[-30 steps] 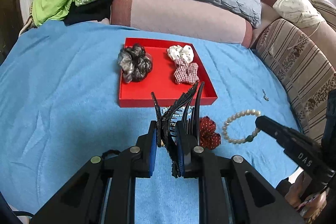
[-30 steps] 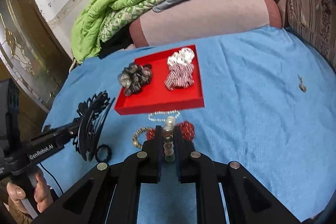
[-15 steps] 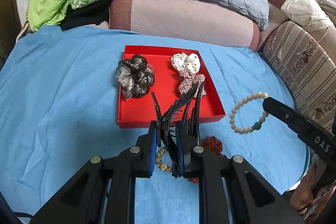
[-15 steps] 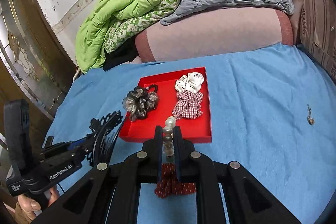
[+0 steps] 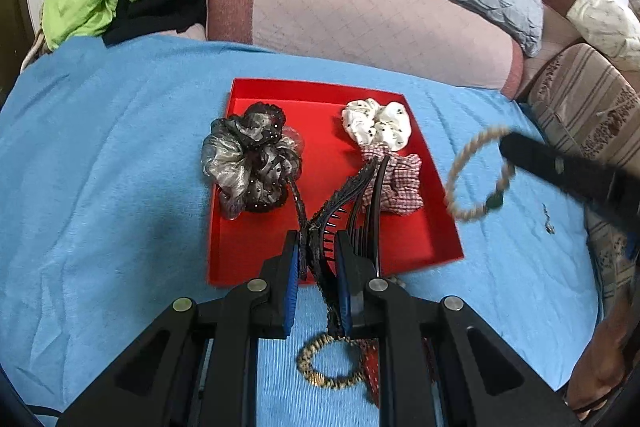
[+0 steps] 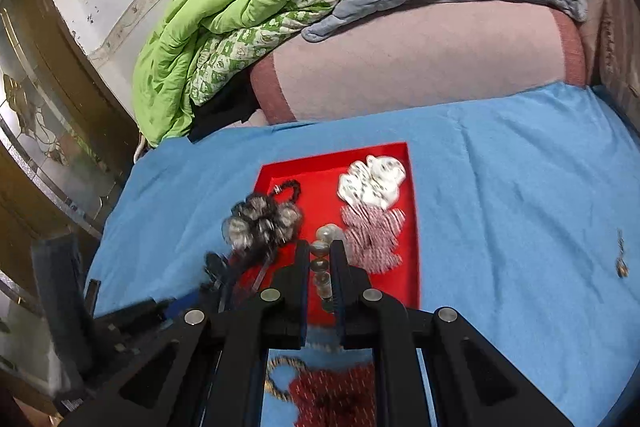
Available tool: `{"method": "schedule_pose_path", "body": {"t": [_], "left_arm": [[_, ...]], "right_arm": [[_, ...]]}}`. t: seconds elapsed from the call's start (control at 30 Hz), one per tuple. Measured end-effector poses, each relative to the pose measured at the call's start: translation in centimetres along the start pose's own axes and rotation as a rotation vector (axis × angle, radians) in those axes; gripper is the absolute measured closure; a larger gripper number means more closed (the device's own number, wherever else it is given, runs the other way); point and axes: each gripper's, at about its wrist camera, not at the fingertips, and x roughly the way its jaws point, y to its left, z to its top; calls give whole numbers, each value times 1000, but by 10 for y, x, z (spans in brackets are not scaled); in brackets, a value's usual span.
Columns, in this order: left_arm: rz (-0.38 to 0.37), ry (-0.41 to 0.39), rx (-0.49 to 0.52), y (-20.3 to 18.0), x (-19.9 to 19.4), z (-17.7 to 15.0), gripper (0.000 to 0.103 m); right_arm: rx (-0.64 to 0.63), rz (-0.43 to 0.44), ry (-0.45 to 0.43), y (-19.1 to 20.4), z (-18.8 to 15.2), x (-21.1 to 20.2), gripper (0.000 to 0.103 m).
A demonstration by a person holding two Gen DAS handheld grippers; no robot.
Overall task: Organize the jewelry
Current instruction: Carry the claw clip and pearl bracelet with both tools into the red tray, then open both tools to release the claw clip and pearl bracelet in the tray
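My left gripper [image 5: 317, 247] is shut on a black claw hair clip [image 5: 344, 199] and holds it over the near edge of the red tray [image 5: 248, 255]. My right gripper [image 6: 320, 255] is shut on a pearl bracelet [image 6: 325, 259] and holds it above the tray's near side [image 6: 412, 259]; the bracelet shows in the left wrist view [image 5: 476, 175] hanging right of the tray. In the tray lie a black-grey scrunchie [image 5: 250, 163], a white scrunchie [image 5: 378, 123] and a checked scrunchie [image 5: 396, 183].
A gold bead bracelet [image 5: 324, 363] and a red scrunchie [image 6: 332, 399] lie on the blue cloth [image 5: 100, 187] before the tray. A small metal trinket [image 6: 621, 261] lies to the right. Cushions and a green quilt [image 6: 224, 27] stand behind.
Both grippers have moved forward toward the tray with their loads. The clip now hangs over the tray's near edge, and the pearl bracelet has moved closer to the tray's right side.
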Motion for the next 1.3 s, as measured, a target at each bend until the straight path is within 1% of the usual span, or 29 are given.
{"method": "schedule_pose_path", "body": {"t": [0.13,0.3,0.5,0.6,0.73,0.9,1.03,1.3], "left_arm": [[6,22,-16,4,20,4,87],[1,35,-40,9,38,10,87],[-8,49,-64,12,55,15,87],[-8,53,-68,12,62,17,87],[-6,69,-83,14,75,18,87],[-7,82,-90,17,87,17,87],[-4,84,-97,20,94,17,87],[-11,83,-93,19,94,18,86]], "right_arm": [[-16,8,15,7,21,25,92],[-11,46,52,13,50,68,92],[-25,66,106,17,69,115,92],[-20,71,136,12,73,134,92],[31,86,180,-1,75,160,92],[83,88,228,-17,70,185,92],[98,73,244,-25,65,197,92],[96,42,265,-33,59,209,92]]}}
